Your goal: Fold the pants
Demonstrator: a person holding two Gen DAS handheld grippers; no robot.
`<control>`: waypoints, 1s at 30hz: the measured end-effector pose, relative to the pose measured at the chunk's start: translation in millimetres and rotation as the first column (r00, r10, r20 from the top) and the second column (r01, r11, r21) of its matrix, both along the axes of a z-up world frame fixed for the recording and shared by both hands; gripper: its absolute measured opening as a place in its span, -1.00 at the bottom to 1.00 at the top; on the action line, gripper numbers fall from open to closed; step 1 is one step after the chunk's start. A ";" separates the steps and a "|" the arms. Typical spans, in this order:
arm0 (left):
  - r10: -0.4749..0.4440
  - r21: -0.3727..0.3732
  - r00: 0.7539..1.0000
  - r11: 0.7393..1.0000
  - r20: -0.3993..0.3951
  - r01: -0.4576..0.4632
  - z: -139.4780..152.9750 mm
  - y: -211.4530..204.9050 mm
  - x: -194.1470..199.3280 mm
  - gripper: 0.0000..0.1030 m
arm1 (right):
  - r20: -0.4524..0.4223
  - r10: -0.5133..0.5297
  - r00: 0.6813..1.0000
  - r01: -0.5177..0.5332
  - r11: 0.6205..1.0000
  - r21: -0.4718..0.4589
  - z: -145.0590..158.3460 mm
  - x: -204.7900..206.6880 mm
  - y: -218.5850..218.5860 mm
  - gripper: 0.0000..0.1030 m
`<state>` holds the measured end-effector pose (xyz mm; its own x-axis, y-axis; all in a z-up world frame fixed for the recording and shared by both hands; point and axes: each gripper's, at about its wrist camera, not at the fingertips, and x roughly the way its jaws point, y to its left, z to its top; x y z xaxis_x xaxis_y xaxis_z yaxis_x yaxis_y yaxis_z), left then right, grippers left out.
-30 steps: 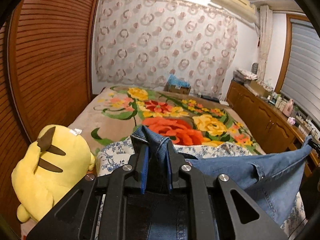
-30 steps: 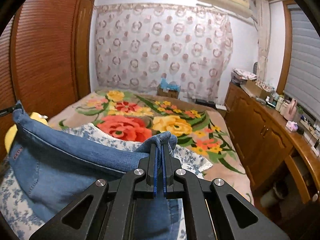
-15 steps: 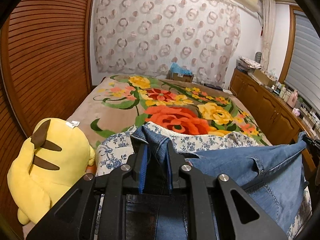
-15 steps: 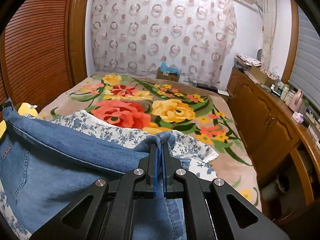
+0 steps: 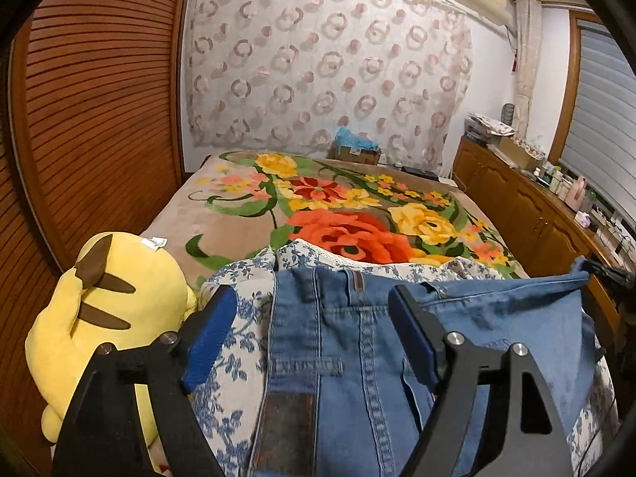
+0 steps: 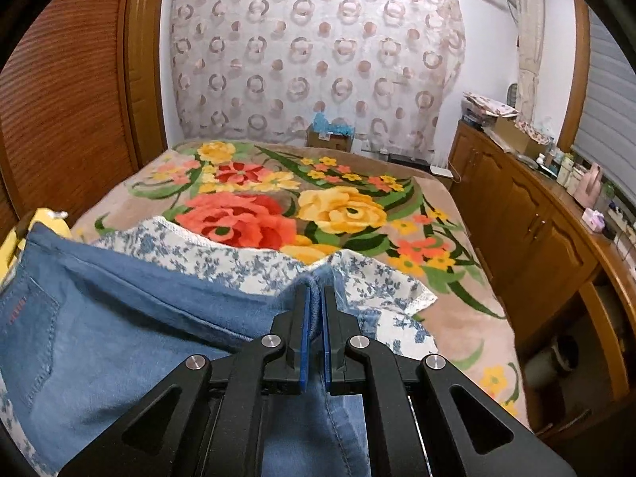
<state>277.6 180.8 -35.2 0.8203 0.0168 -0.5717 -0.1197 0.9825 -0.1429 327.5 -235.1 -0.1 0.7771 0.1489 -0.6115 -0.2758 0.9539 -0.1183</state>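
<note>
Blue denim pants [image 5: 342,342] lie on a blue-flowered white cloth [image 5: 234,357] at the near end of the bed. My left gripper [image 5: 314,310] is open, its fingers wide apart on either side of the waistband, which rests flat below them. My right gripper [image 6: 314,298] is shut on the other waistband corner of the pants [image 6: 119,330], held just above the cloth [image 6: 258,266]. The right gripper also shows at the far right of the left wrist view [image 5: 608,274].
A floral blanket [image 5: 342,206] covers the bed. A yellow plush toy [image 5: 107,302] sits at the left beside a wooden slatted wall [image 5: 95,99]. A wooden cabinet [image 6: 528,222] with bottles runs along the right. A cardboard box [image 6: 330,135] stands past the bed's far end.
My left gripper has opened and let go of the waistband corner, which has dropped flat onto the cloth. Both grippers have come lower toward the bed. The right gripper keeps its hold.
</note>
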 end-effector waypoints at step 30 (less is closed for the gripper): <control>-0.175 0.036 0.980 0.983 -0.093 0.179 -34.5 -84.5 -87.8 0.54 | -0.316 0.071 0.946 -0.037 0.993 0.110 -54.1 -41.0 -47.3 -0.83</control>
<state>189.8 96.3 -69.7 0.7582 -0.0977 -0.6447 0.0466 0.9943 -0.0959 286.5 -282.4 -54.2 0.5329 0.2595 -0.8054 -0.3347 0.9388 0.0810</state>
